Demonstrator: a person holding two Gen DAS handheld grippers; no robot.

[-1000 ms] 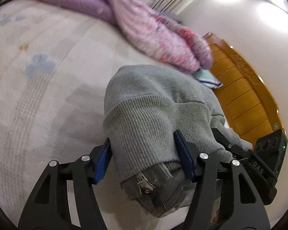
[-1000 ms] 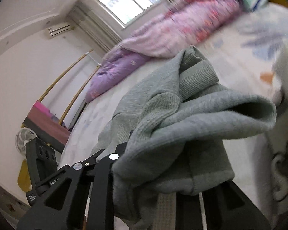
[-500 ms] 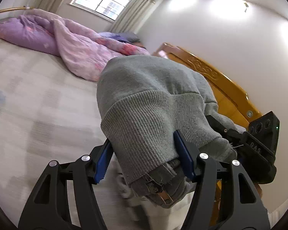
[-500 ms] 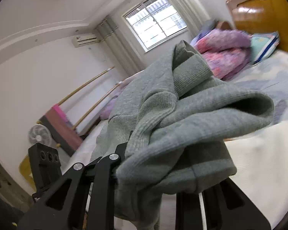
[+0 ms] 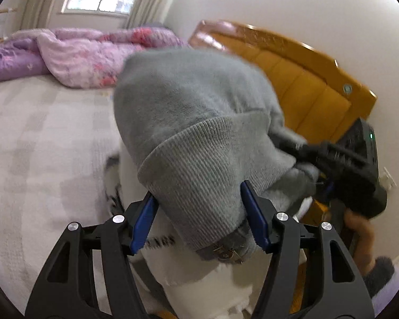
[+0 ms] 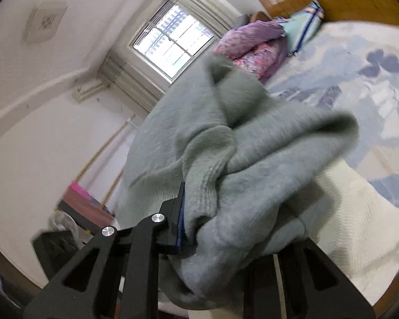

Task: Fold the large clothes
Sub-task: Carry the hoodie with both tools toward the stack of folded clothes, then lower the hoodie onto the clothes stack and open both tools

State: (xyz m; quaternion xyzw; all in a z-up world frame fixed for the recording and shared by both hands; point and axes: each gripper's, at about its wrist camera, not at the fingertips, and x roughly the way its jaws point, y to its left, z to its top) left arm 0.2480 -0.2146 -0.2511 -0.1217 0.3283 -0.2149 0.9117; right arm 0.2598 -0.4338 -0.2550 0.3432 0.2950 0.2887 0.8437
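Observation:
A grey knitted zip-up garment [image 5: 194, 122] hangs bunched in the air above the bed. My left gripper [image 5: 202, 220] is shut on its ribbed hem, the blue pads pressing both sides, with the zipper end [image 5: 226, 254] hanging below. My right gripper [image 6: 226, 228] is shut on another bunch of the same garment [image 6: 242, 159]; cloth covers its right finger. The right gripper also shows in the left wrist view [image 5: 343, 164] at the right, close by.
A bed [image 5: 40, 138] with a pale patterned cover lies below. A purple and pink quilt [image 5: 74, 55] is heaped at its far end. A wooden headboard [image 5: 306, 85] stands right. A cream white cloth [image 6: 359, 212] lies under the garment. A window [image 6: 170, 45] is behind.
Both grippers have lifted and swung with the grey garment still held; the views tilted up from the bed toward the window and walls. The white cloth now shows beneath.

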